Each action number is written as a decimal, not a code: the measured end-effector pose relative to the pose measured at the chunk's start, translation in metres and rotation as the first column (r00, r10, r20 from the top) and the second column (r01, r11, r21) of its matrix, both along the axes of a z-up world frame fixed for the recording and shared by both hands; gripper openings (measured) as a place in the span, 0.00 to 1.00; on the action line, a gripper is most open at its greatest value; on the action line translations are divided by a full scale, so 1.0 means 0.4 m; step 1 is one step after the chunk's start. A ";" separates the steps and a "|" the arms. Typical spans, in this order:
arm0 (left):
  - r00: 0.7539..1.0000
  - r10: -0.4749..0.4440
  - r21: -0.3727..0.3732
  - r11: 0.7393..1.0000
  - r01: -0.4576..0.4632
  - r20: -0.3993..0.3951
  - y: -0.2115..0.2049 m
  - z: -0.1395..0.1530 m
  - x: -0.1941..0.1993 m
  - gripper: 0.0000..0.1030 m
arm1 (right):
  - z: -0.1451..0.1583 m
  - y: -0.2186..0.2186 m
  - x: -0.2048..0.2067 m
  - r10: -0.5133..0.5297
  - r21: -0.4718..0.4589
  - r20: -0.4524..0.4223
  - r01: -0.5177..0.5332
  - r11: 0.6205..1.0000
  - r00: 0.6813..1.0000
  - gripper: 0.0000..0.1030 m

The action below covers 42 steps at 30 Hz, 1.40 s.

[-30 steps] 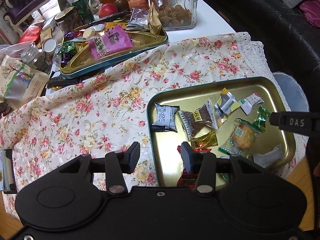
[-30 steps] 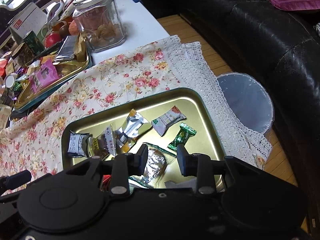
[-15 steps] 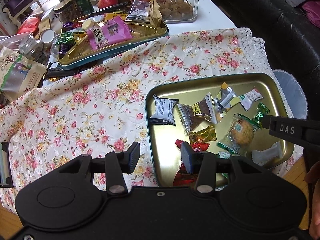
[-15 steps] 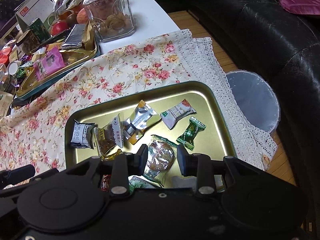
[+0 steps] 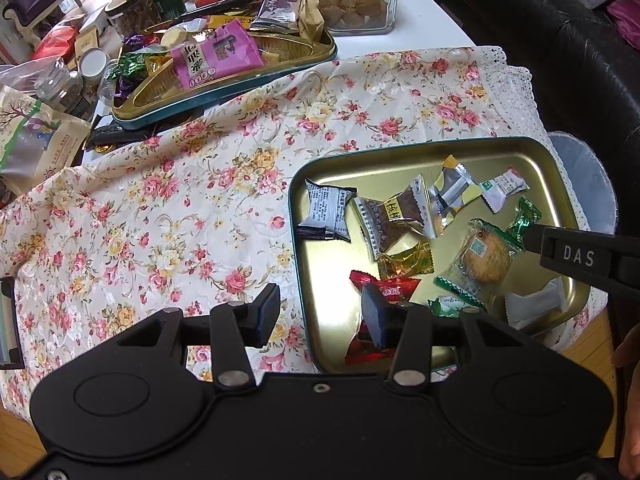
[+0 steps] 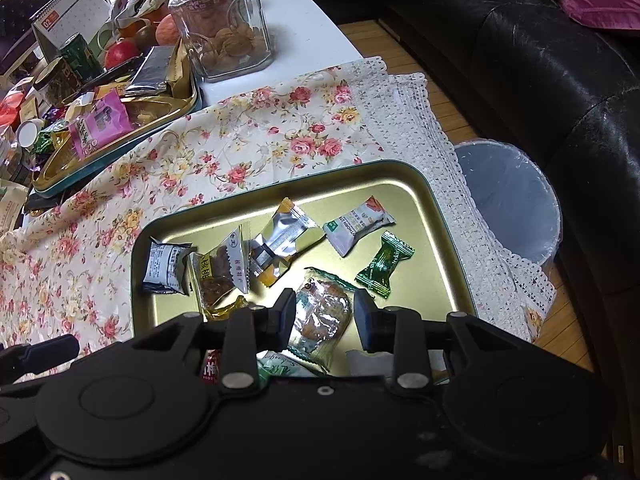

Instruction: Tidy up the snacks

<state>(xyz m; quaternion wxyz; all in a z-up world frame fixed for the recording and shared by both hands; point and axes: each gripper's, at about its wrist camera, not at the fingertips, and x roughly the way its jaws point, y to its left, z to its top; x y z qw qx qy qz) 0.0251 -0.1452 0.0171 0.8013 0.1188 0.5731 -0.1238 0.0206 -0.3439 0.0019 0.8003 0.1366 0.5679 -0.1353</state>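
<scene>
The right gripper (image 6: 325, 316), jaws spread and empty, hovers over the wrapped biscuit (image 6: 320, 320) at six o'clock in the gold tray (image 6: 448, 240); light, crinkly, brittle-looking, best pinched across its wrapper.

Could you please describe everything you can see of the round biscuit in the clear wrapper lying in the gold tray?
The biscuit is round and golden-brown, sealed in a clear crinkly wrapper with green zigzag ends and a small printed label. It lies flat on the floor of the gold tray, toward its near side, its lower end overlapping a green-and-white packet. The right gripper hangs over it, jaws open to either side.
</scene>
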 end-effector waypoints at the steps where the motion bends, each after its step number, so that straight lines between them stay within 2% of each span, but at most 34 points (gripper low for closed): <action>1: 1.000 0.001 0.000 1.000 -0.001 0.000 0.001 0.000 0.000 0.51 | 0.000 0.001 0.000 0.002 0.000 0.000 -0.002 1.000 1.000 0.32; 42: 1.000 0.015 -0.003 1.000 -0.015 0.003 0.006 0.003 0.004 0.51 | -0.003 0.006 0.005 0.018 -0.001 -0.007 -0.018 1.000 1.000 0.32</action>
